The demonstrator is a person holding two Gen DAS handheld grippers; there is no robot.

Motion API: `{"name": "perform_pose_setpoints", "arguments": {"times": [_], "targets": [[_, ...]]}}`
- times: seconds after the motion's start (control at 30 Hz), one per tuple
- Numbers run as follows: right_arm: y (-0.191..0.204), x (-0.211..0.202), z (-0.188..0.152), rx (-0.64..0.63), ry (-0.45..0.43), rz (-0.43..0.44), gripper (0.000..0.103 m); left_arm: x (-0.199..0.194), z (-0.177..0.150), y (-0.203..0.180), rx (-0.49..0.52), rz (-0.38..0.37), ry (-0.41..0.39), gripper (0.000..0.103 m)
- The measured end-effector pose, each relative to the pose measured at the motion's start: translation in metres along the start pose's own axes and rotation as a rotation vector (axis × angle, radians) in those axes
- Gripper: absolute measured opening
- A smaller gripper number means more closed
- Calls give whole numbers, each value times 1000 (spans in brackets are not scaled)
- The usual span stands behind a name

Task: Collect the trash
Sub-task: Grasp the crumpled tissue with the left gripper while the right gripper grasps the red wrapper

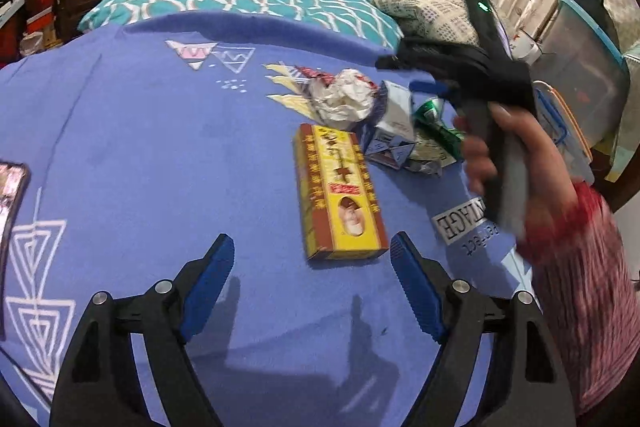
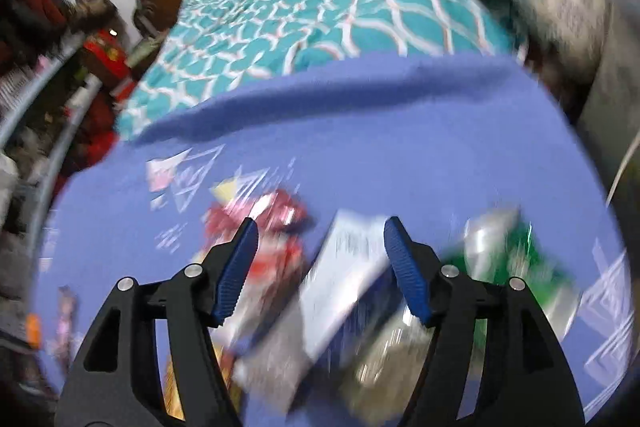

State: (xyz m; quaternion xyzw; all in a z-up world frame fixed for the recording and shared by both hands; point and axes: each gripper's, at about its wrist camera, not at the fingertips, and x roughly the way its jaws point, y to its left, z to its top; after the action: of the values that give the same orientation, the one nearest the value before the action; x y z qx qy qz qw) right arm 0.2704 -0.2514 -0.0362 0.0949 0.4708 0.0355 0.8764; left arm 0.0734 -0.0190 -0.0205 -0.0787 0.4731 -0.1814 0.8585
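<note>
Both tools, left tool (image 1: 312,247) and right tool (image 2: 320,231), are gaping empty; the light, crushable white carton (image 2: 344,267) is begging a gentle mid-body pinch.

A: Right wrist view is motion-smeared. White carton (image 2: 348,267) between the jaws: print unreadable, contact with either pad cannot be told. Red wrapper (image 2: 276,223) and green packet (image 2: 516,259) are streaks only.

B: Left wrist view: right gripper (image 1: 424,87) blurred, its fingertips lost against the trash pile. Phone (image 1: 10,199) cut by the left edge. Yellow box (image 1: 340,191) text too small.
</note>
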Motion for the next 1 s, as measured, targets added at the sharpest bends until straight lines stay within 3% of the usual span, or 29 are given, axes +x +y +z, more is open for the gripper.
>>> {"name": "perform_pose_setpoints", "arguments": {"times": [0.17, 0.2, 0.27, 0.3, 0.37, 0.43, 0.5, 0.6, 0.67, 0.87, 0.93, 1.0], "targets": [[43, 28, -5, -260, 114, -63, 62, -5, -5, 30, -56, 31, 10, 77], [50, 22, -11, -275, 157, 10, 51, -6, -5, 34, -66, 33, 10, 77], [62, 13, -30, -309, 283, 197, 48, -11, -4, 43, -84, 31, 0, 76], [72, 3, -45, -374, 312, 231, 49, -13, -3, 45, -86, 32, -4, 76], [79, -24, -67, -460, 271, 239, 50, -17, 0, 49, -90, 32, -14, 76], [71, -44, -65, -429, 223, 289, 56, -19, 3, 53, -98, 32, -23, 77], [57, -54, -49, -352, 149, 259, 58, -16, 5, 55, -104, 34, -20, 77], [32, -42, -15, -188, 121, 197, 60, -10, 6, 57, -128, 24, -4, 76], [23, -15, 3, -96, 146, 162, 63, -11, 5, 56, -133, 15, -4, 76], [28, 63, 25, -19, 301, 78, 66, -20, 4, 55, -109, 43, -11, 76], [29, 82, 19, 4, 376, 114, 49, -22, 7, 56, -100, 52, -15, 76], [38, 83, 17, -29, 376, 137, 19, -24, 13, 55, -88, 64, -19, 77]]}}
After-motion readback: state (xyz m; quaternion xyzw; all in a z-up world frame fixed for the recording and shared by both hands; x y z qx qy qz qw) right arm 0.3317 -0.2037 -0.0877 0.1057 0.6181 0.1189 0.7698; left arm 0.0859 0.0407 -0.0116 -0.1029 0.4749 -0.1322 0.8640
